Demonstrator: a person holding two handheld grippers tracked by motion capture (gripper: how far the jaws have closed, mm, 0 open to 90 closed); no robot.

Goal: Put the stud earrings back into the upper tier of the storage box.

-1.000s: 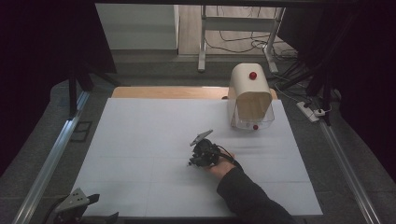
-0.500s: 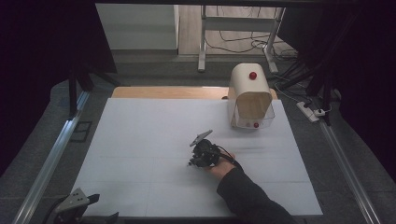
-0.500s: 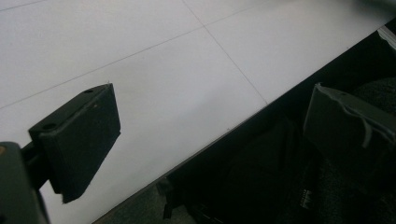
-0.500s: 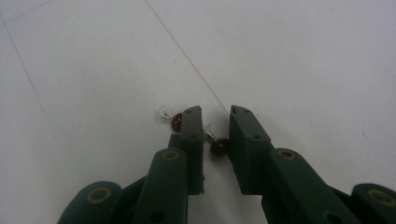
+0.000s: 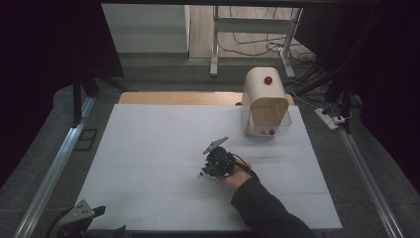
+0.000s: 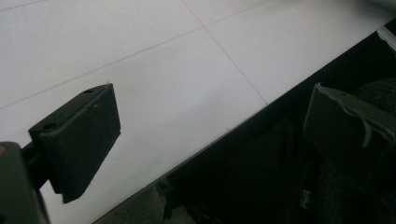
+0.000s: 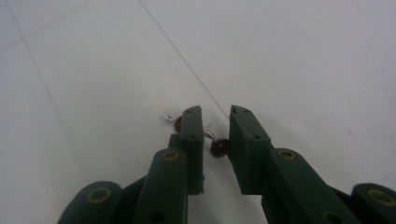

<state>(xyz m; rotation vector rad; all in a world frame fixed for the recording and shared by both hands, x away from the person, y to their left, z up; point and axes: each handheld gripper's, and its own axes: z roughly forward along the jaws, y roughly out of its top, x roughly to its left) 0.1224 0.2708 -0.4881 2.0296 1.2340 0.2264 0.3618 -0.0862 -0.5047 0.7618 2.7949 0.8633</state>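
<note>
Two small earrings with dark red beads lie on the white table top [image 7: 303,56]. One earring [image 7: 218,146] sits in the narrow gap between the jaws of my right gripper [image 7: 215,115], close to the right-hand pad, and is not pinched. The other earring [image 7: 176,122] lies just outside the left-hand jaw. From above, the right gripper [image 5: 205,170] points down at the table's middle, held by a hand in a dark sleeve. My left gripper [image 5: 84,218] rests at the near left corner. Its fingers [image 6: 79,140] stand wide apart over the table's front edge, holding nothing.
A cream box with a red knob and a clear front bin [image 5: 266,104] stands at the back right of the table. A wooden board [image 5: 173,97] runs along the far edge. Metal rails [image 5: 54,168] flank both sides, and a power strip [image 5: 331,119] lies at the right.
</note>
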